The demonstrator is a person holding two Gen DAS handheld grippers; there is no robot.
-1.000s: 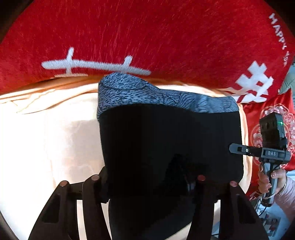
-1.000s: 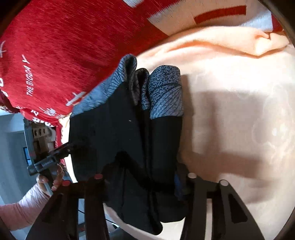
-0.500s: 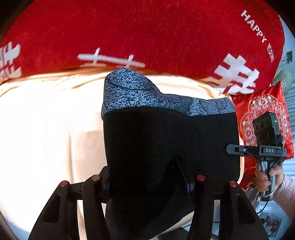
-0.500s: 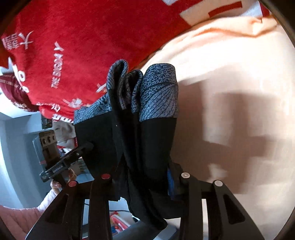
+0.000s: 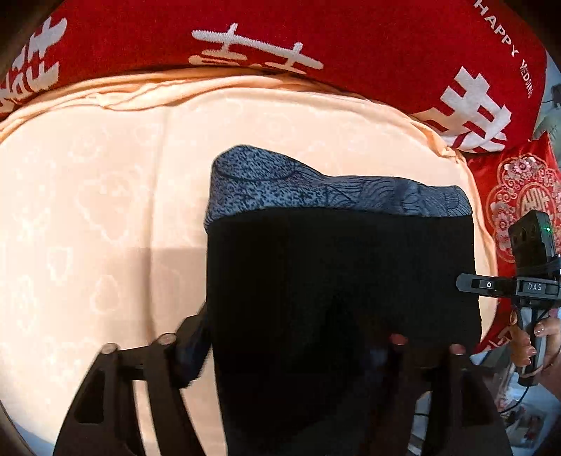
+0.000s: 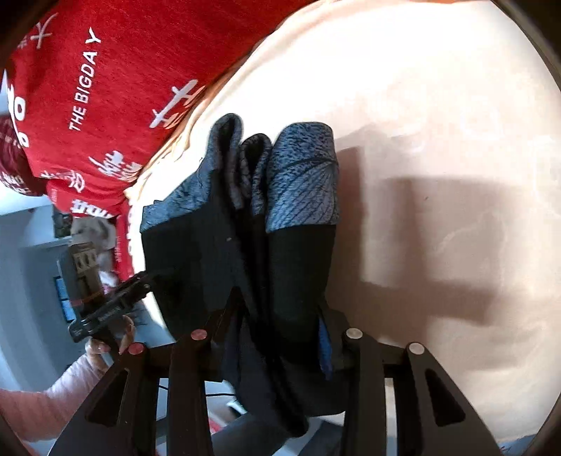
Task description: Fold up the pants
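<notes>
The black pants [image 5: 336,280] with a grey-blue patterned band [image 5: 315,189] hang folded in the air above the peach bed sheet [image 5: 105,210]. My left gripper [image 5: 294,336] is shut on the pants' near edge; the cloth hides its fingertips. My right gripper [image 6: 277,336] is shut on the bunched layers of the pants [image 6: 280,252], whose patterned band [image 6: 301,175] points away from me. The right gripper also shows at the pants' right edge in the left wrist view [image 5: 491,284]. The left gripper shows at the pants' left edge in the right wrist view [image 6: 140,280].
A red blanket with white lettering [image 5: 315,31] lies along the far side of the bed and shows in the right wrist view [image 6: 105,70]. A red patterned cushion [image 5: 515,196] sits at the right. The sheet [image 6: 438,140] casts gripper shadows.
Both grippers have pulled the held pants back toward the near side of the bed. More peach sheet shows beyond the patterned band, and the red blanket sits farther away.
</notes>
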